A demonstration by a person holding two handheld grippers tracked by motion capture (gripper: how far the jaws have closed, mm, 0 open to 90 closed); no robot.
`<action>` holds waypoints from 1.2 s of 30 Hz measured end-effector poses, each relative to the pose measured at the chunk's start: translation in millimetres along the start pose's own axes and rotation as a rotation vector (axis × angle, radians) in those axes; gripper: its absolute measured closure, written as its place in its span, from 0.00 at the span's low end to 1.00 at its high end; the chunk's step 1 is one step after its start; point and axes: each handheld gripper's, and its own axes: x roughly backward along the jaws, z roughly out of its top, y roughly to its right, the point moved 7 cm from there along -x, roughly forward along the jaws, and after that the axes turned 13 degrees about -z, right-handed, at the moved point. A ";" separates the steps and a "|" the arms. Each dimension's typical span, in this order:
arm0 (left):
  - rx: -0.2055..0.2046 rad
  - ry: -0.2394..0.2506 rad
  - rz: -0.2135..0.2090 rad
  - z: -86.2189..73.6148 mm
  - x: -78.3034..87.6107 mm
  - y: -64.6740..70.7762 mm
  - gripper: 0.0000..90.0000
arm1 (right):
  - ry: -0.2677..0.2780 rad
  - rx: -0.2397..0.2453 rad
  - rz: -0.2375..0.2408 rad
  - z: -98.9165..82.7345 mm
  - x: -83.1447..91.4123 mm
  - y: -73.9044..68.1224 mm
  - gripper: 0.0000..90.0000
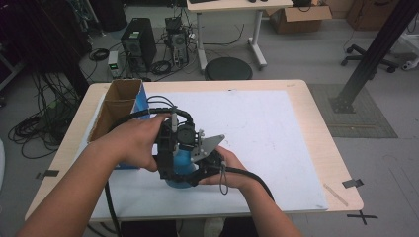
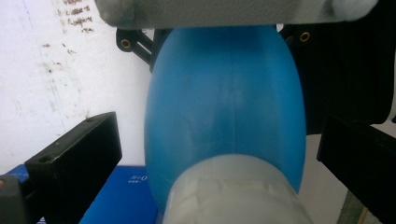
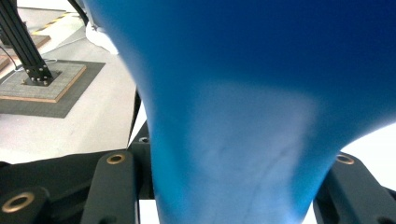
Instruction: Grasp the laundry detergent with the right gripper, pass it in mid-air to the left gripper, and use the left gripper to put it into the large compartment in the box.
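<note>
A blue bulb-shaped bottle (image 1: 181,167) with a white cap (image 2: 233,191) is held over the white sheet near the table's front edge. My left gripper (image 1: 169,168) stands open, its two black jaws flanking the bottle's cap end (image 2: 219,135) with a small gap on each side. My right gripper (image 1: 193,174), with its grey plate on top, is shut on the bottle's narrower part (image 3: 233,163). In the left gripper view the right gripper's jaws clasp the far end of the blue bottle (image 2: 224,93). Both of the person's hands crowd around it.
A tall open cardboard box (image 1: 118,101) with a blue side (image 2: 126,196) stands at the table's left, close to the left hand. The white sheet (image 1: 262,128) covers most of the wooden table (image 1: 321,123). Black tape marks lie at the right front corner (image 1: 352,183).
</note>
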 end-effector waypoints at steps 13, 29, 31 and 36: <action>-0.002 -0.010 0.011 1.0 -2.0 0.0 0.05 | 0.004 0.010 0.000 3.8 0.1 0.2 0.50; -0.009 -0.017 0.023 1.1 -3.2 -1.4 0.16 | 0.003 0.010 -0.008 3.1 -0.4 0.6 0.50; -0.011 -0.016 0.027 1.1 -3.4 -1.5 0.17 | 0.003 0.009 -0.008 3.1 -0.5 0.5 0.50; -0.012 -0.012 0.027 1.9 -3.1 -0.2 0.21 | 0.005 0.014 -0.008 3.6 -0.6 0.8 0.50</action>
